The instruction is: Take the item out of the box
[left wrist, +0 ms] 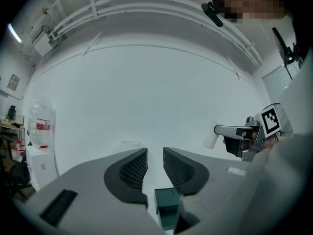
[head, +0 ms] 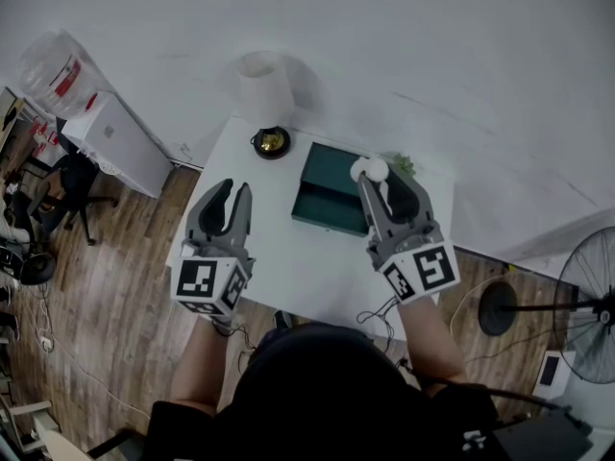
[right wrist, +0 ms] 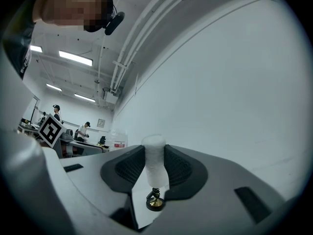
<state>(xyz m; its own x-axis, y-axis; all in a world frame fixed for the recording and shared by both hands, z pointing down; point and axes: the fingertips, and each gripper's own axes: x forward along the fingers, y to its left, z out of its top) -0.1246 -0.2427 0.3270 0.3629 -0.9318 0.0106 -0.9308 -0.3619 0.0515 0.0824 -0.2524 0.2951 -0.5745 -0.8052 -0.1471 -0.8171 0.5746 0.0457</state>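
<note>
Grey fingers (right wrist: 128,169) of the right gripper (right wrist: 155,156) clamp the white item (right wrist: 154,146), held up over the open green box (head: 332,192), mid-frame in the head view. The left gripper (left wrist: 155,156) hangs closed, empty. The extraction looks nearly done; next, set it aside on the counter (head: 279,248).

Fan (head: 588,291) cut by the right edge — box (head: 330,188) partly behind the right tool (head: 384,182)

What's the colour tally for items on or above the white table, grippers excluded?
White: 2, the foam-like piece clamped in the right gripper and the tall cylinder
Dark green: 1, the rectangular box
Black-and-gold: 1, the small round ornament
Light green: 1, a small unclear thing
Total: 5
</note>
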